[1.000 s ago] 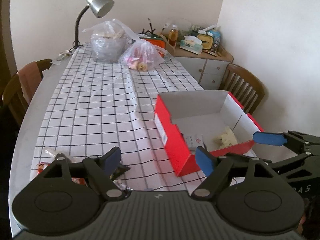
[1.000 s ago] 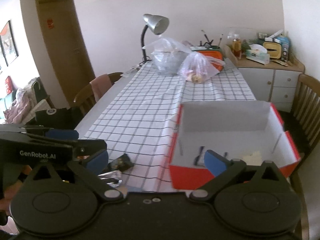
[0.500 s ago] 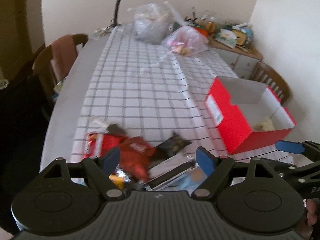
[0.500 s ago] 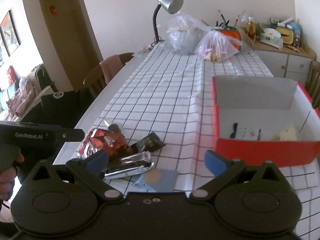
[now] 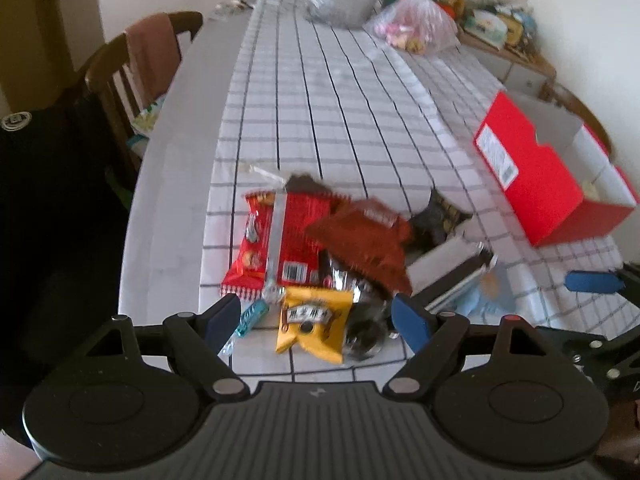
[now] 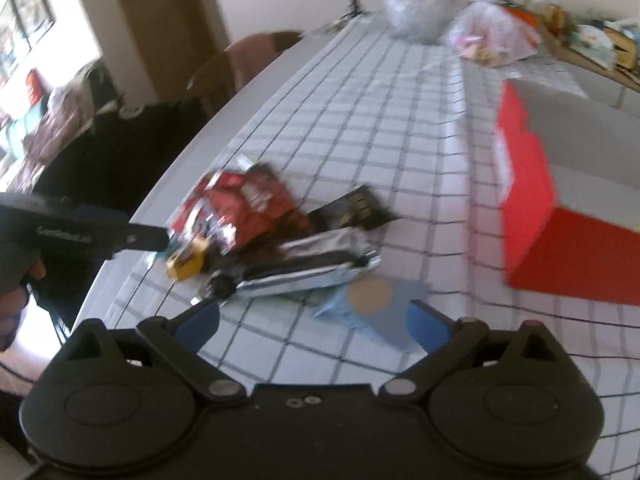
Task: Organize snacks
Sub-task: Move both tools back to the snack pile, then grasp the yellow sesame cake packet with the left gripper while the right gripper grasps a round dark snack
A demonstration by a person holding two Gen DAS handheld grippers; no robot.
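A heap of snack packets lies near the front edge of the checked cloth: a red packet (image 5: 280,244), a brown-red one (image 5: 364,244), a yellow one (image 5: 312,316), a black one (image 6: 356,208), a silver one (image 6: 308,272) and a light blue one (image 6: 372,300). My left gripper (image 5: 316,318) hangs open over the yellow packet, not touching it. My right gripper (image 6: 314,322) is closing slightly above the light blue packet, its pads clear of it. The open red box (image 5: 536,188) stands to the right of the heap.
Two clear plastic bags (image 5: 416,28) sit at the far end of the table. A wooden chair with a cloth over it (image 5: 148,52) stands at the left, another chair (image 5: 576,104) behind the box. A cluttered sideboard (image 5: 500,36) is at the back right.
Both grippers have dropped and tipped down toward the snack heap, which now fills the foreground. The red box has slid off to the right of both views. The right jaws have narrowed a little.
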